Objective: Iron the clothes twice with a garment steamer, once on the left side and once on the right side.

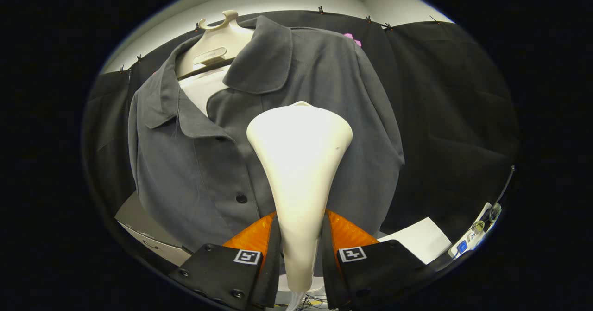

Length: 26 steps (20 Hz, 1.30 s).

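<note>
— Steamer (300, 172): one cream garment steamer, narrow handle low, wide head up. Where's it held?

— Gripper (301, 244) closed on the handle; both fingers press against its sides. The head stands just ahead of the fingers, in front of the shirt's chest, on the panel beside the button placket. Whether it touches the cloth, I cannot tell.

— Shirt?

— One grey shirt (278, 130), collared, hung on a pale hanger form (217, 47). Collar open, white inner panel (204, 88) visible at the neck. One dark button (241, 198) on the placket, beside the steamer's neck.

— Room, walls?

— Black cloth (454, 107) behind the shirt, clipped along its top edge with small clips (369, 19). White wall (278, 0) above the cloth.

— Surfaces below?

— Pale box or board (139, 223) under the shirt's hem on one side. White sheet (421, 241) lying flat on the other side. Beyond that sheet, a small white power strip or device (472, 239) with a cable (505, 186) rising from it; too small to identify surely.
</note>
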{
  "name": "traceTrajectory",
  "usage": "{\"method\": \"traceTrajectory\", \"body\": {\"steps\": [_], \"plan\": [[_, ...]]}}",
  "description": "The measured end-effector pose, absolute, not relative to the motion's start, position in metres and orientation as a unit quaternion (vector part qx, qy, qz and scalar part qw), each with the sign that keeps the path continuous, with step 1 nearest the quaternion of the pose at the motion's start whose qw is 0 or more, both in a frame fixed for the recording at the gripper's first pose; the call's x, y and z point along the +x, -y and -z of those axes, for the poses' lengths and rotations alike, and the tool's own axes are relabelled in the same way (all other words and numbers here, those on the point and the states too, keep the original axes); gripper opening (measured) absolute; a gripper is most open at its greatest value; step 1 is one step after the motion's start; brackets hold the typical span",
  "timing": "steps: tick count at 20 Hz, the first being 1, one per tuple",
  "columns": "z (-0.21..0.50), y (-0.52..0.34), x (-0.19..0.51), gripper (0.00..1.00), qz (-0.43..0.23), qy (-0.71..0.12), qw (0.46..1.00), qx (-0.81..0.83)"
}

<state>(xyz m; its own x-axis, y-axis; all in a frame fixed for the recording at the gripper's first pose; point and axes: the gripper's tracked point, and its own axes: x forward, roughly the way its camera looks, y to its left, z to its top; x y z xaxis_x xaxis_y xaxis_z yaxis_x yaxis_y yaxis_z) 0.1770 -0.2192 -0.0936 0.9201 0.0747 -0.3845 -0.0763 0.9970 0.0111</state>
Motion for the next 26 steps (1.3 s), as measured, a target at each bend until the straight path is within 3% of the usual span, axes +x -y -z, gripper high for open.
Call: {"method": "traceTrajectory", "body": {"steps": [26], "plan": [[0.26, 0.26, 0.152, 0.47, -0.009, -0.347, 0.938, 0.007]]}}
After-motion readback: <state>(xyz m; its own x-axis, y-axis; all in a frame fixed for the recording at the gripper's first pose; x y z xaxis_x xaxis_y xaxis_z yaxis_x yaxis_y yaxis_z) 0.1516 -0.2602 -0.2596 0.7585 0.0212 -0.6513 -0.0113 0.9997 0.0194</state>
